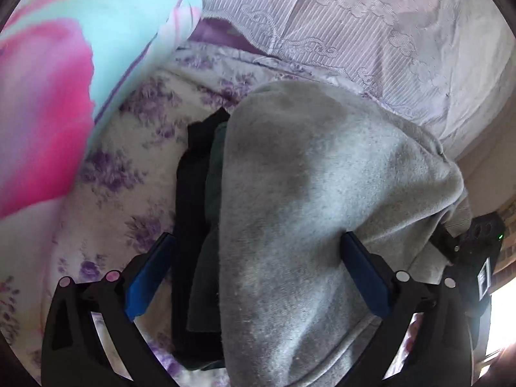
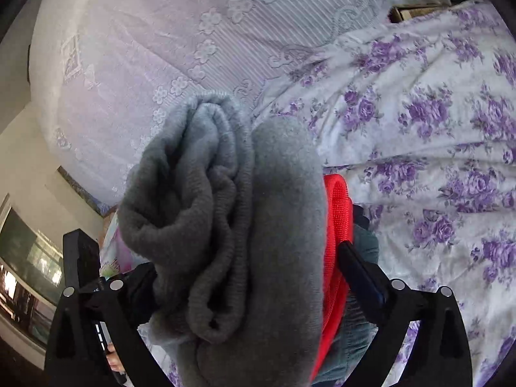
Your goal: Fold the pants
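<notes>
The grey fleece pants (image 1: 322,193) are folded into a thick bundle that spans both views. In the left wrist view they lie between the blue-padded fingers (image 1: 151,274) of my left gripper (image 1: 254,242), whose jaws stand wide apart around the bundle. In the right wrist view the pants (image 2: 245,213) show their ribbed waistband end between the fingers of my right gripper (image 2: 245,264), which also stands wide around the bundle. Its left finger is hidden behind the cloth.
Dark folded garments (image 1: 196,200) lie under and left of the pants. A red garment (image 2: 335,242) and denim (image 2: 361,332) lie beneath them. A pink and teal pillow (image 1: 80,80) sits at left. The floral bedspread (image 2: 435,161) and lilac lace sheet (image 2: 145,48) surround.
</notes>
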Tool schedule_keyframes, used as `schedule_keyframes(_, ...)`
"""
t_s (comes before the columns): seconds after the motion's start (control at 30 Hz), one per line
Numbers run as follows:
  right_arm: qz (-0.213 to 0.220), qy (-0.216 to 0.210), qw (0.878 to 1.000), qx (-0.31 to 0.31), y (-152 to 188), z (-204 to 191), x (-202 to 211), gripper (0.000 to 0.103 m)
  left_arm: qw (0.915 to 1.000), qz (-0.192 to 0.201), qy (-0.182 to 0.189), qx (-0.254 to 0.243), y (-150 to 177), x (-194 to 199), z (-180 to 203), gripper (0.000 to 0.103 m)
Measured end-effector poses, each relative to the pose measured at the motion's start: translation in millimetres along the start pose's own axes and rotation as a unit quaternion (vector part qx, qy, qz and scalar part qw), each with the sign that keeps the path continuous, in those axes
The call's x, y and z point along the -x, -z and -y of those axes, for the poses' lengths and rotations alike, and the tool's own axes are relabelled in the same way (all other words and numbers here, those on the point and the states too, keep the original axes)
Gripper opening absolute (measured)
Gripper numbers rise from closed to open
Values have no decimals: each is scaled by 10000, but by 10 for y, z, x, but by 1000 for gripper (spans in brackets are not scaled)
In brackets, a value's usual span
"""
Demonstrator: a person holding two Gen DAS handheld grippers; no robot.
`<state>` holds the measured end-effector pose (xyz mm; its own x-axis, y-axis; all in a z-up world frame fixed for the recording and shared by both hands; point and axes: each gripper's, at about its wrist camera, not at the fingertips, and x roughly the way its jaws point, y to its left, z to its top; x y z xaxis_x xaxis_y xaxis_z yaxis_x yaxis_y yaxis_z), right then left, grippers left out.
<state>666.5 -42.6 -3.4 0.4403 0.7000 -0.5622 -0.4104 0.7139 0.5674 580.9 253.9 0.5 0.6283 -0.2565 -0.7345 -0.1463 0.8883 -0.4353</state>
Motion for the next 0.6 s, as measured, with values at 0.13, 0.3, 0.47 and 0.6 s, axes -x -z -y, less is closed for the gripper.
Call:
schedule_keyframes(0.13, 590, -22, 9979, 255, -41, -253, 399, 99, 9944, 487, -666, -661, 112, 371, 350, 97)
schedule_keyframes(0.3, 1138, 351, 9882, 967, -9, -786, 804, 99, 9828, 1087, -1042, -1072, 282, 780, 618, 97)
schedule_keyframes(0.47, 88, 1823, 9808, 693, 91, -525, 147, 99, 9698, 259, -1995, -1377, 372, 257, 598, 99)
schedule_keyframes(0.6, 340, 1296, 9910, -21, 181, -458, 314, 99, 9799, 452, -1749, -850, 423, 464, 489, 97)
